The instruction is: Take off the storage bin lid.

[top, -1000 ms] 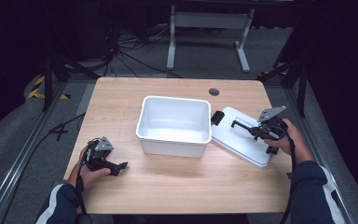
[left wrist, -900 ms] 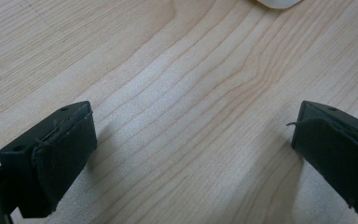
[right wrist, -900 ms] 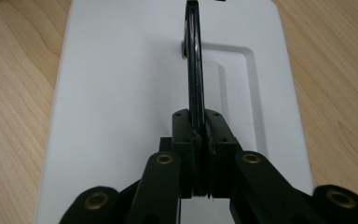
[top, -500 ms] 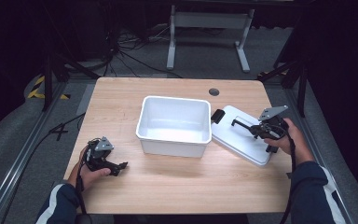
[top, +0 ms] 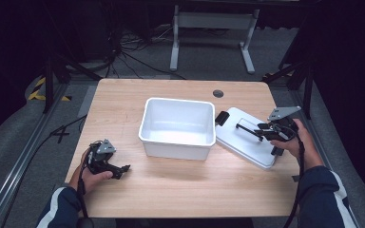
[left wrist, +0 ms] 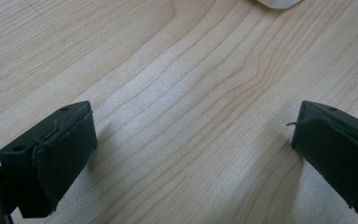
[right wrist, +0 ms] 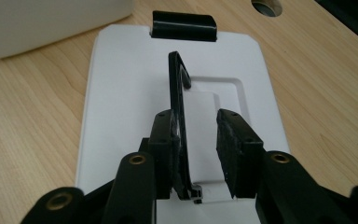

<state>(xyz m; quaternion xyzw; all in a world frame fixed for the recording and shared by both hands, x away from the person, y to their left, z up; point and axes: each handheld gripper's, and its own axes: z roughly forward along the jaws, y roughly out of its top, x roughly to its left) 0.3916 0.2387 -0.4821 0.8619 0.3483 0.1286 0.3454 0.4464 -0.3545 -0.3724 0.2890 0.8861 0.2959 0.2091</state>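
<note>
At worktop's right edge: white lid (top: 245,137) lies flat beside tub (top: 178,127), long axis diagonal, black clip end toward tub. My right tongs (right wrist: 200,135) straddle upright black handle (right wrist: 179,88), jaws just opening, handle touching one pad, other clear. I'd spread wider, then lift straight off without dragging lid. Left tongs (left wrist: 191,154) spread, idle over bare near-left corner.

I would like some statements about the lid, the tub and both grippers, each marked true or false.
1. The white lid lies on the table, beside the tub. True.
2. The tub holds several items. False: it is empty.
3. The left gripper is clamped on the lid. False: it stands open over bare wood.
4. The lid's black handle stands upright between the jaws of the right gripper. True.
</note>
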